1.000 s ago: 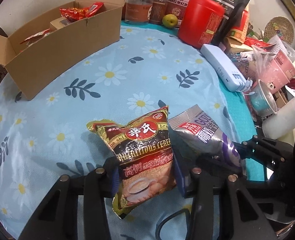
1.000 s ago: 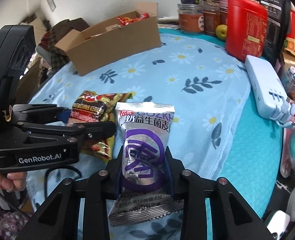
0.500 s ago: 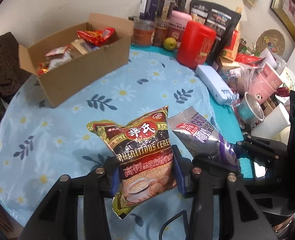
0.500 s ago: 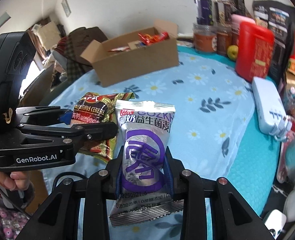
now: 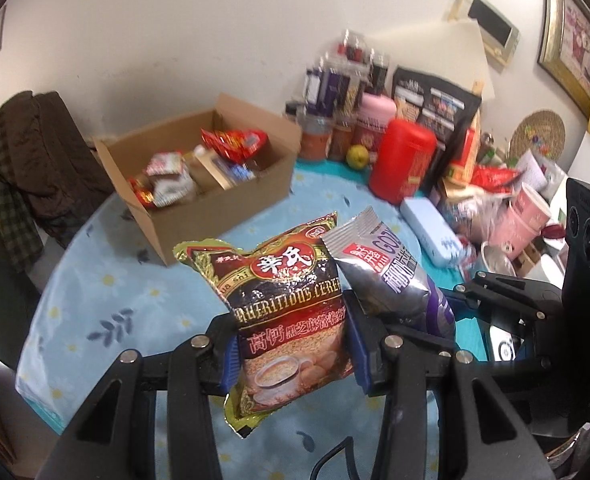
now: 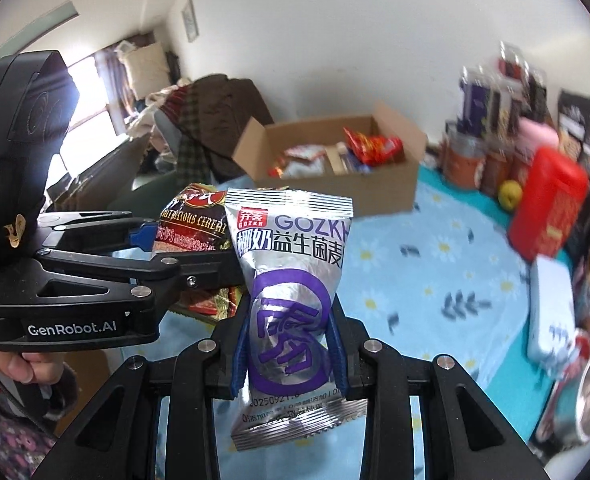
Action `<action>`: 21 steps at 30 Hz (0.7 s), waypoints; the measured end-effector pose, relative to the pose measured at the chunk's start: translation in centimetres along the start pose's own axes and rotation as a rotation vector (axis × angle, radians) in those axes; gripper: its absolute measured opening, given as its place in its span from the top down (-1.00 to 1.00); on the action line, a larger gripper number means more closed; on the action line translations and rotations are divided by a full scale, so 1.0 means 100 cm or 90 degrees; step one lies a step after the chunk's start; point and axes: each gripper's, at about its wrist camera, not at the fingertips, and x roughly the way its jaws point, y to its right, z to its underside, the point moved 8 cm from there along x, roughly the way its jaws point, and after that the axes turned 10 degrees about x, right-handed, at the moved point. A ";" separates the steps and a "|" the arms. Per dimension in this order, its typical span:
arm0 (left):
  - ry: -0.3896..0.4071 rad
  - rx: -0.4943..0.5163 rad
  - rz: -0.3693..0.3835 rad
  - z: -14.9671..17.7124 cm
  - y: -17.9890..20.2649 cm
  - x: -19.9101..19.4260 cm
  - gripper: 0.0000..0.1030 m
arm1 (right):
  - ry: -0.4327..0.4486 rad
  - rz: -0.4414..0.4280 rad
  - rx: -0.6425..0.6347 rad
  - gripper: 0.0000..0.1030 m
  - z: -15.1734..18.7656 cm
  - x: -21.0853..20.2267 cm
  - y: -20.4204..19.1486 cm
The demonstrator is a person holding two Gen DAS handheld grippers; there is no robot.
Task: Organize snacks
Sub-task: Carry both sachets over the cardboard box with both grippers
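1. The left tongs (image 5: pixel 293 354) are clamped on a cereal bag (image 5: pixel 291 308), blue pads pressing its lower half from both sides.
2. The cereal bag, red and dark brown with gold edges, stands upright in the grip and hangs clear of the desk (image 5: pixel 135 304).
3. The right tongs (image 6: pixel 289 354) grip a silver pouch (image 6: pixel 291 300) at its waist, where the foil is pinched narrow.
4. The pouch carries a purple ring and "GOZK" lettering; it too is held upright in the air, off the desk.
5. The two packets are side by side: in the left wrist view the pouch (image 5: pixel 391 276) sits just to the right of the cereal bag, their top corners near or touching; I cannot tell which.
6. In the right wrist view the left tongs (image 6: pixel 199 256) reach in from the left, with the cereal bag (image 6: pixel 195 220) partly behind the pouch.
7. A hand (image 6: pixel 35 368) holds the left tool's handle at the lower left edge.
8. An open cardboard box (image 5: pixel 223 204) stands on the desk beyond both packets, well apart from them, with red and white wrapped snacks (image 5: pixel 231 144) inside.
9. The desk has a light blue daisy cloth.
10. To the right of the box, at the desk's far side, stand a red canister (image 5: pixel 401 160), jars, dark bags and a green fruit (image 5: pixel 357 156).
11. A white power strip (image 6: pixel 551 312) lies near the right edge.
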 end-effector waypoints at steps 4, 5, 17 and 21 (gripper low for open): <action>0.034 -0.001 -0.016 -0.019 -0.013 -0.012 0.16 | 0.024 -0.002 -0.029 0.36 -0.021 -0.002 -0.009; 0.043 -0.001 -0.020 -0.025 -0.016 -0.015 0.16 | 0.032 -0.002 -0.037 0.36 -0.029 -0.002 -0.012; 0.116 0.030 -0.067 -0.100 -0.054 -0.025 0.16 | 0.100 -0.009 -0.095 0.36 -0.113 0.000 -0.018; 0.131 0.030 -0.070 -0.125 -0.068 -0.017 0.16 | 0.124 -0.006 -0.120 0.36 -0.146 0.011 -0.019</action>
